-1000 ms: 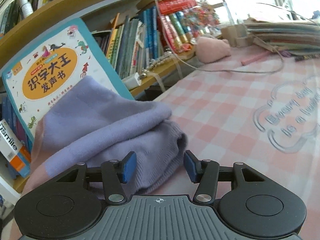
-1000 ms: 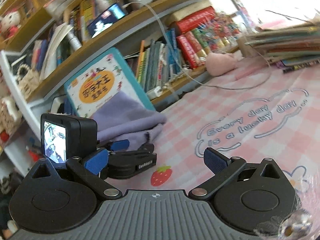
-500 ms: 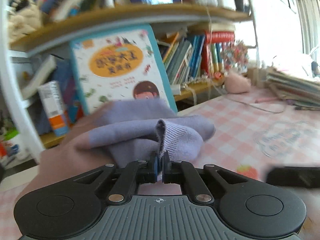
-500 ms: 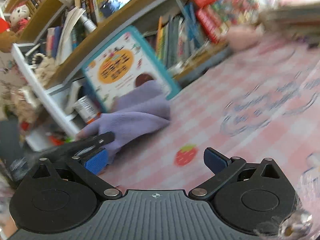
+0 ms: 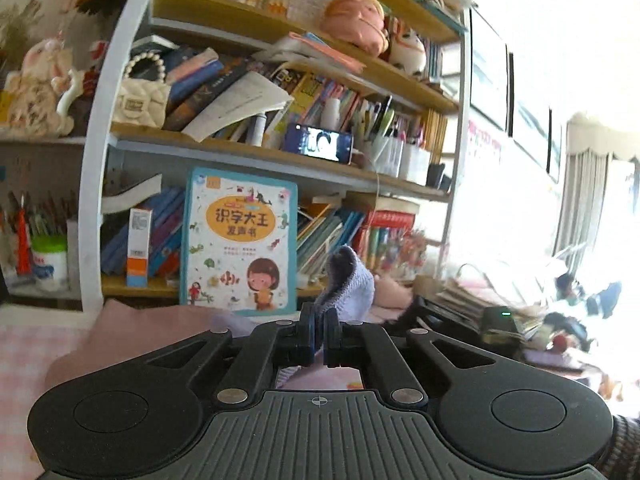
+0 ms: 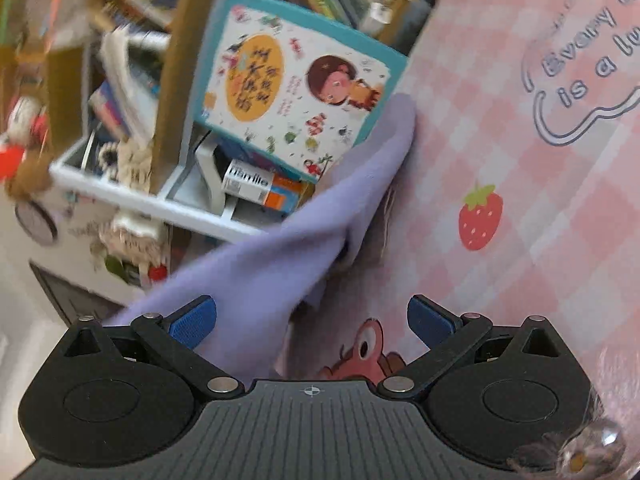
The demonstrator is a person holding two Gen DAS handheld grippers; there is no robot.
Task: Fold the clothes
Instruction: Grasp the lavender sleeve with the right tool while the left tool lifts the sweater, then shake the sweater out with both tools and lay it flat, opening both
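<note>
A lilac and dusty-pink knit garment (image 6: 280, 256) stretches up from the pink checked tabletop (image 6: 540, 208). My left gripper (image 5: 319, 334) is shut on a ribbed lilac cuff (image 5: 348, 280) and holds it raised in front of the bookshelf. The pink part of the garment (image 5: 132, 336) lies below it at the left. My right gripper (image 6: 312, 320) is open, tilted, with the lilac cloth between its blue pads (image 6: 192, 318); the jaws stand wide apart.
A teal-edged children's book (image 5: 239, 242) leans on the crowded bookshelf (image 5: 248, 148) behind the garment; it also shows in the right wrist view (image 6: 296, 84). A strawberry print (image 6: 479, 218) and lettering mark the cloth. Stacked books (image 5: 480, 292) lie at the right.
My left gripper closed on the lilac cuff and lifted it well above the table. My right gripper swung over and rolled, now straddling the stretched cloth, still open.
</note>
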